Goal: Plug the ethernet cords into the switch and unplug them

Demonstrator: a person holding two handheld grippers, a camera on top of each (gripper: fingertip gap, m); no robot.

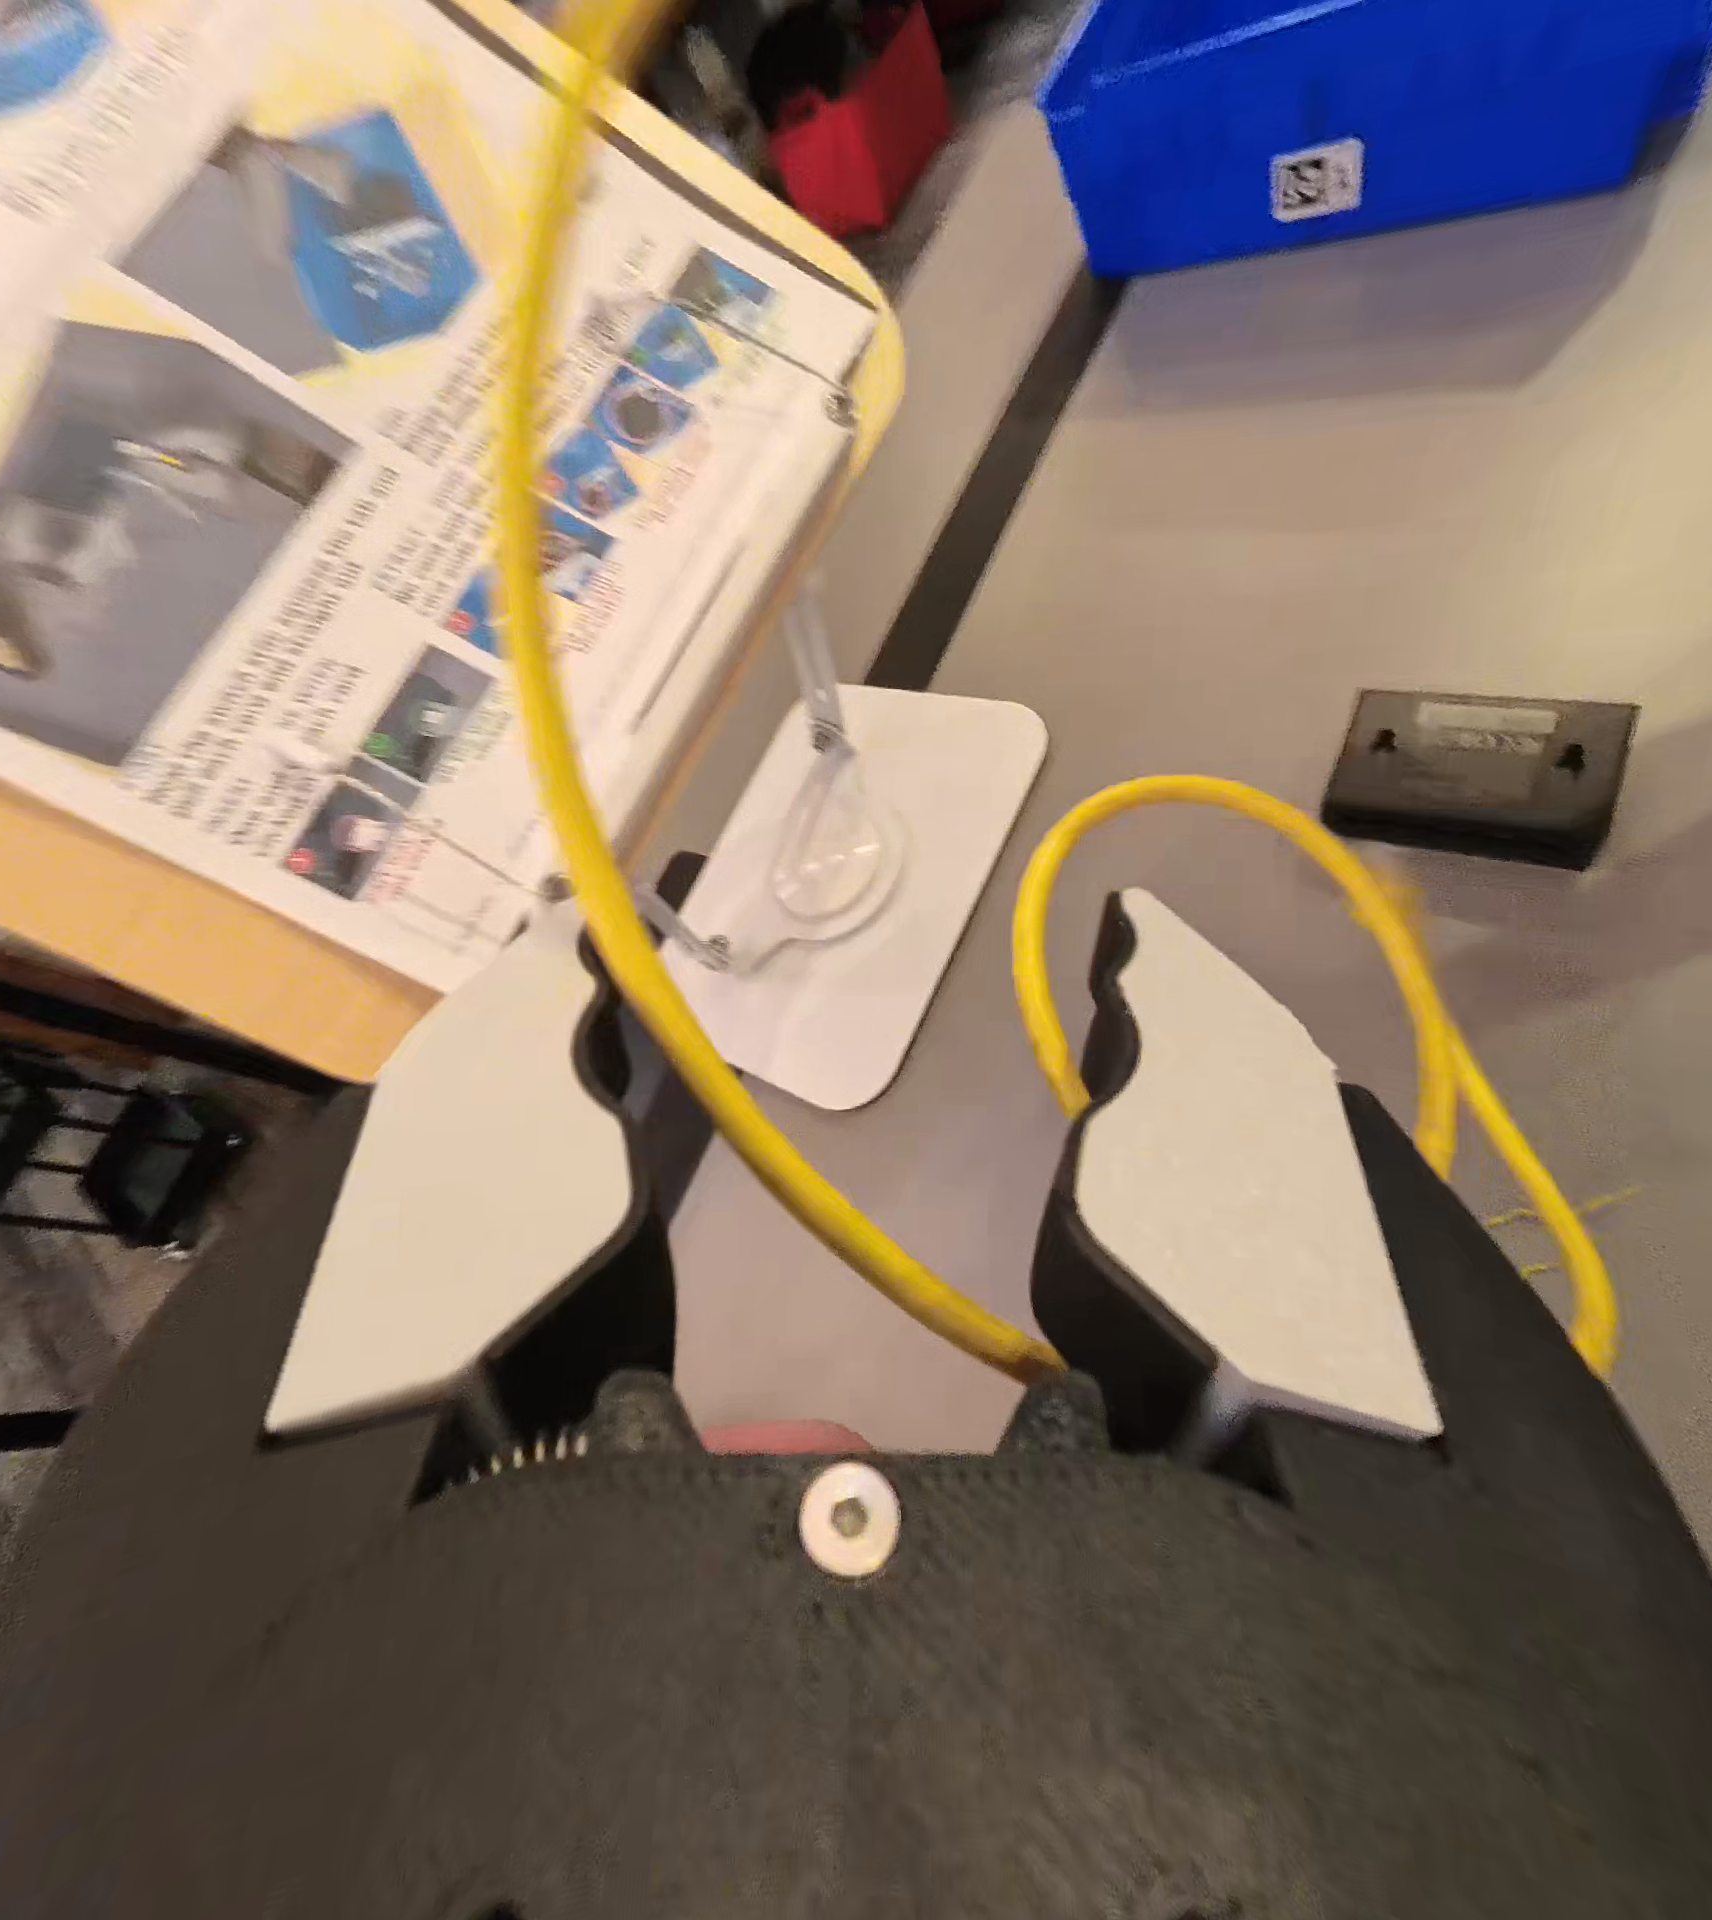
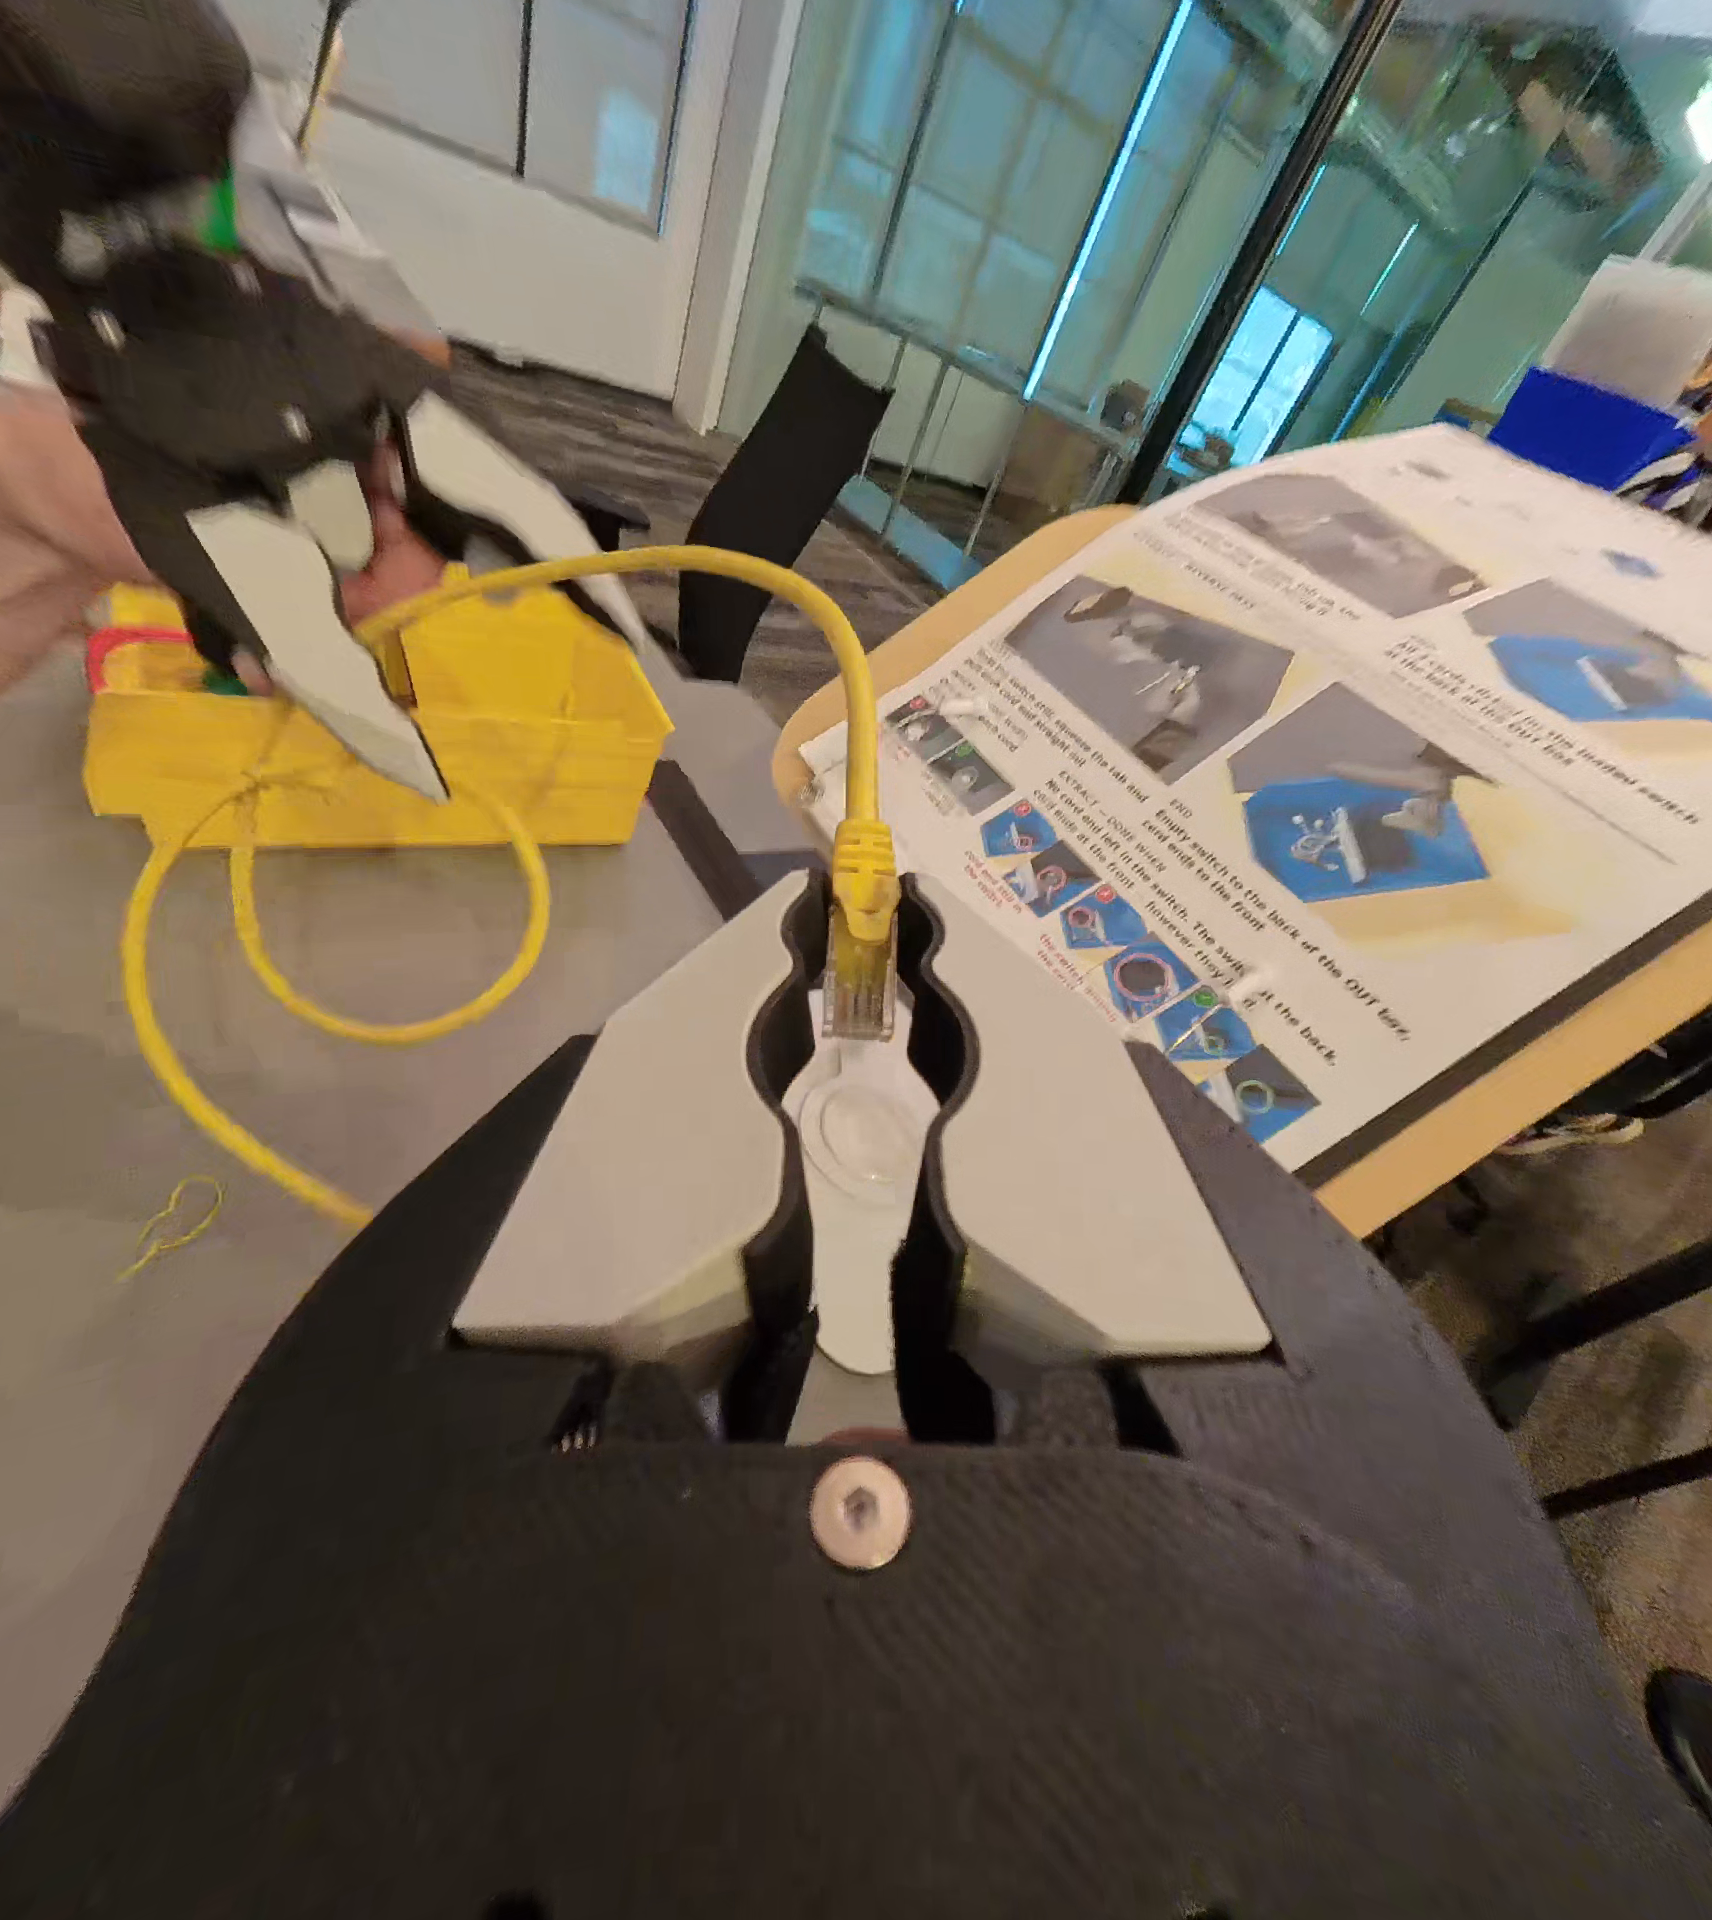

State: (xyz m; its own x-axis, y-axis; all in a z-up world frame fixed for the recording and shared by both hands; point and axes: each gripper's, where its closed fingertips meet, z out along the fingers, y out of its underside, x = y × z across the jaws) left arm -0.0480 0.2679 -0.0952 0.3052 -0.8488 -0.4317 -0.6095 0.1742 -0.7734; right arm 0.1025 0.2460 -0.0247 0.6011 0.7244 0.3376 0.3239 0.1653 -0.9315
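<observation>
A yellow ethernet cord (image 1: 561, 665) runs from above down through the gap of my left gripper (image 1: 852, 925), which is open and not clamping it. The cord loops on around the right finger (image 1: 1247, 1143). The black switch (image 1: 1475, 779) lies on the grey table to the far right, apart from both grippers. My right gripper (image 2: 860, 888) is shut on the cord's yellow plug (image 2: 862, 935), with its clear tip pointing back toward the camera. The cord (image 2: 831, 644) arcs from the plug to the left gripper (image 2: 537, 717) at upper left, then loops on the table.
A tilted board with an instruction sheet (image 1: 208, 468) stands left of the left gripper on a white stand base (image 1: 935, 831). A blue bin (image 1: 1371, 125) sits far right. A yellow bin (image 2: 374, 748) is behind the left gripper. A thin yellow twist tie (image 2: 171, 1226) lies on the table. The left gripper's tips are roughly 15 cm from the right gripper's. Left tips and right tips are each some 25 cm from the black switch (image 1: 1475, 779).
</observation>
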